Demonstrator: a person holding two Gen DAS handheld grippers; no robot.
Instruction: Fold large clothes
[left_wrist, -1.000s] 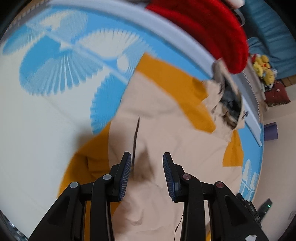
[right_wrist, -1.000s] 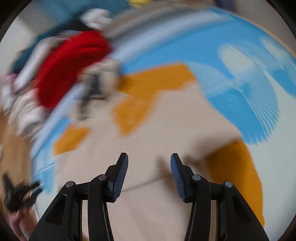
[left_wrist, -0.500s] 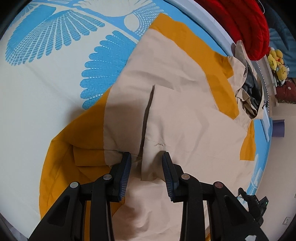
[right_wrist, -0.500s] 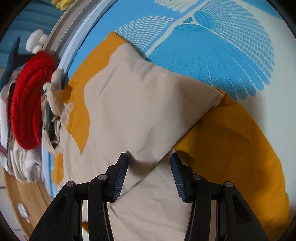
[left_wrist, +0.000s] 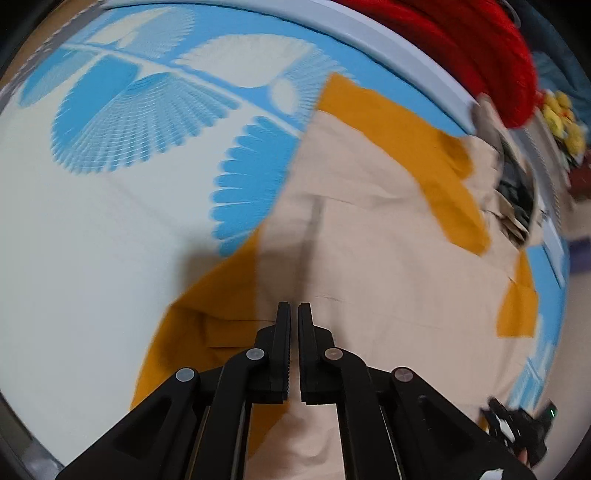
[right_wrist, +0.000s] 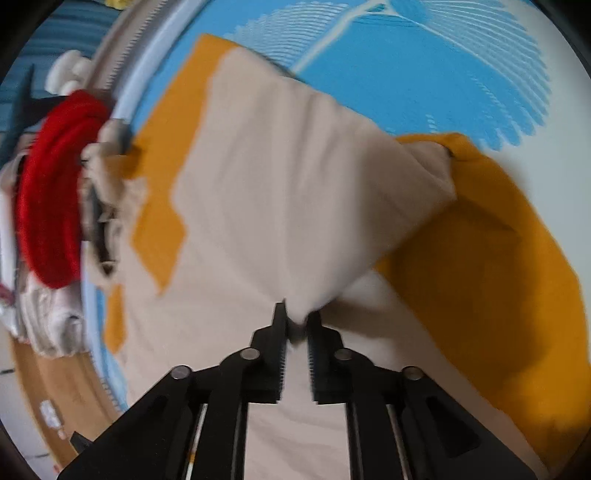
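The beige-and-orange garment lies spread on the mat, stretching far from both tools. The left gripper has just pinched shut on its near edge; the right gripper has been closing on a bunched fold.

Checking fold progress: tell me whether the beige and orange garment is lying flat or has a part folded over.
Partly folded. In the right wrist view a beige flap of the garment lies doubled over its body, its corner pinched in the right gripper.
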